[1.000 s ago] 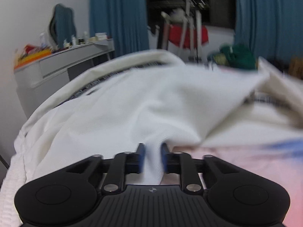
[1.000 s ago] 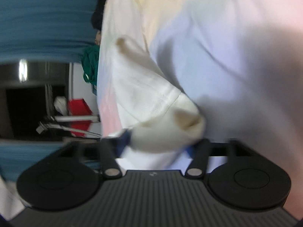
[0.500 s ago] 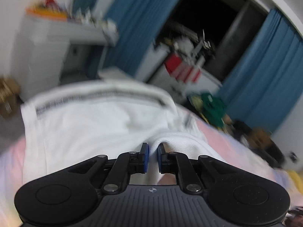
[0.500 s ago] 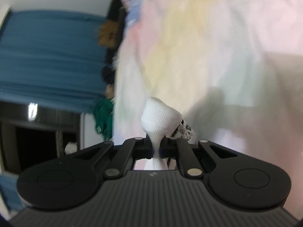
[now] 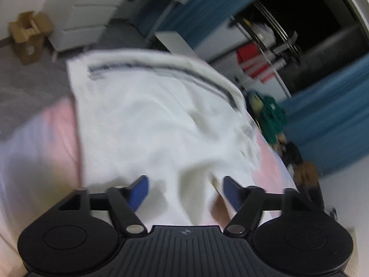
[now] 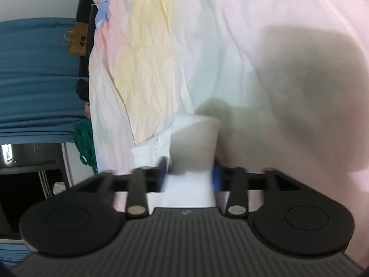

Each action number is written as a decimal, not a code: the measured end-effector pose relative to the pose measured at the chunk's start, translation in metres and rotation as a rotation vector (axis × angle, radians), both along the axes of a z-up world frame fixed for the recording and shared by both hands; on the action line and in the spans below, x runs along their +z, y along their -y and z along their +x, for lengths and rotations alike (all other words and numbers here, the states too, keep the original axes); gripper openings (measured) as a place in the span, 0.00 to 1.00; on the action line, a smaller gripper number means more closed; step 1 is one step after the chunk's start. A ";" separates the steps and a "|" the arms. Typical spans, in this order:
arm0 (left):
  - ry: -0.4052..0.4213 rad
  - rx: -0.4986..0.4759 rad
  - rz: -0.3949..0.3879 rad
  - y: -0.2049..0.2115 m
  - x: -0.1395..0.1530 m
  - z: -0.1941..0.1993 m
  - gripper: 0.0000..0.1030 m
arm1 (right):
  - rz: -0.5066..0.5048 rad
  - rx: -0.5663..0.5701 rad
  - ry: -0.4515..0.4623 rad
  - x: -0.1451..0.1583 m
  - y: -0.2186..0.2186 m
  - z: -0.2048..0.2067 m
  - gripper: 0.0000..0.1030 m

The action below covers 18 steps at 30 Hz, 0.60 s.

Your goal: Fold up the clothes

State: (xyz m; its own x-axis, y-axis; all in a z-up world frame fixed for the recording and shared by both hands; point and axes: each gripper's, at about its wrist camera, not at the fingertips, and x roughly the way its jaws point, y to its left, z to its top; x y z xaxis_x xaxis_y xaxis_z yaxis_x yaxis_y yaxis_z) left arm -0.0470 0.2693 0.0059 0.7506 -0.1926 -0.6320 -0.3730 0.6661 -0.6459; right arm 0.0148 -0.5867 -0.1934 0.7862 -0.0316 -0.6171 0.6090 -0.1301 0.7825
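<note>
The bed (image 6: pixel 230 46) fills most of what I see, its sheet in pale pink, yellow and blue; blue curtains (image 5: pixel 334 120) hang beyond it, and a grey cabinet (image 5: pixel 87 18) stands off to the far side; the white garment (image 5: pixel 150 127) lies spread on the bed ahead of my left claw (image 5: pixel 185 190), with a dark striped band along its far edge; the left view is blurred, so finer folds I cannot tell. A brown box (image 5: pixel 27 37) sits on the floor beside the cabinet; a green heap of cloth (image 5: pixel 272 117) lies past the bed's far corner. My left claw stands wide, its blue pads (image 5: pixel 138 190) well apart, with the garment lying between and under them and no cloth pinched. My right claw (image 6: pixel 190 175) is partly open, its fingers set to either side of a thick fold of the same white garment (image 6: pixel 193 138); the fold fills the gap, but motion blur smears the pads, so I cannot tell whether they press on it.
</note>
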 end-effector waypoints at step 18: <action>-0.097 0.293 0.105 -0.147 -0.100 0.150 0.36 | -0.117 0.027 -0.081 0.013 -0.014 0.021 0.65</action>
State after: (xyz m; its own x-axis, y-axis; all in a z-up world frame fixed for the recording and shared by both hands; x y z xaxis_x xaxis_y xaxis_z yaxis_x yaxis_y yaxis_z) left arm 0.1027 0.4163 -0.0943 0.6998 0.0922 -0.7083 -0.6149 0.5825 -0.5317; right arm 0.0361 -0.5727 -0.1805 0.7357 -0.0863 -0.6718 0.6726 -0.0233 0.7396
